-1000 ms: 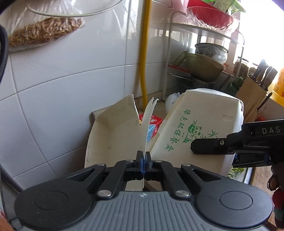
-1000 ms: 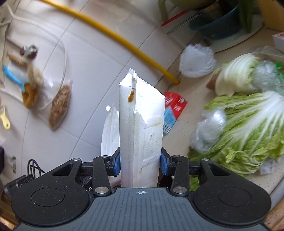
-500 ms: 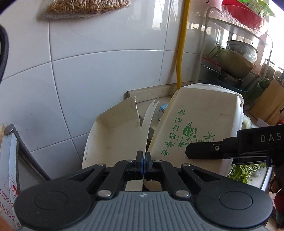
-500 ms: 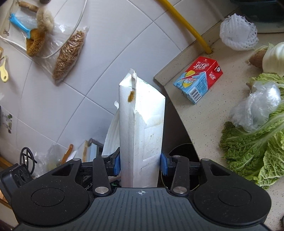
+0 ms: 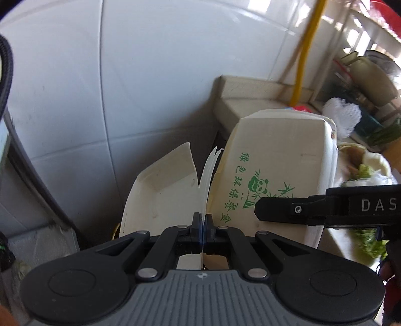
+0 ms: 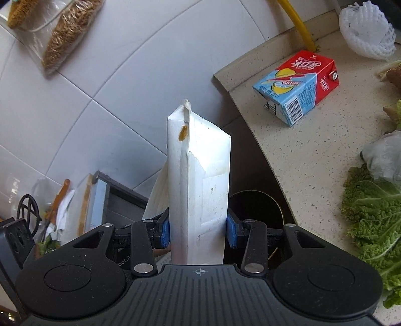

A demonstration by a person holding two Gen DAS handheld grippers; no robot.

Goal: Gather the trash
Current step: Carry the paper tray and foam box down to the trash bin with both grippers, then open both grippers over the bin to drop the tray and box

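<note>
A white foam lunch box (image 5: 275,155) with a green panda print hangs tilted over the gap beside the counter's end. Its torn half (image 5: 163,193) spreads to the left. My left gripper (image 5: 201,222) is shut on a thin torn flap (image 5: 209,173) between the two halves. One finger (image 5: 288,209) of my right gripper lies across the printed side. In the right wrist view, my right gripper (image 6: 199,233) is shut on the stained box (image 6: 200,180), blue pads pressing both sides. Under it shows a dark round bin (image 6: 263,200).
The speckled counter (image 6: 313,150) carries a red and blue drink carton (image 6: 298,85), a white foam net (image 6: 366,35), a clear plastic wrap (image 6: 383,158) and cabbage leaves (image 6: 373,213). A yellow pipe (image 6: 298,22) runs down the tiled wall (image 5: 150,75). Cluttered shelves stand at left (image 6: 75,208).
Both grippers have moved down and along the counter toward its end with the foam box. The dark bin has come into the right wrist view. Neither grip has changed.
</note>
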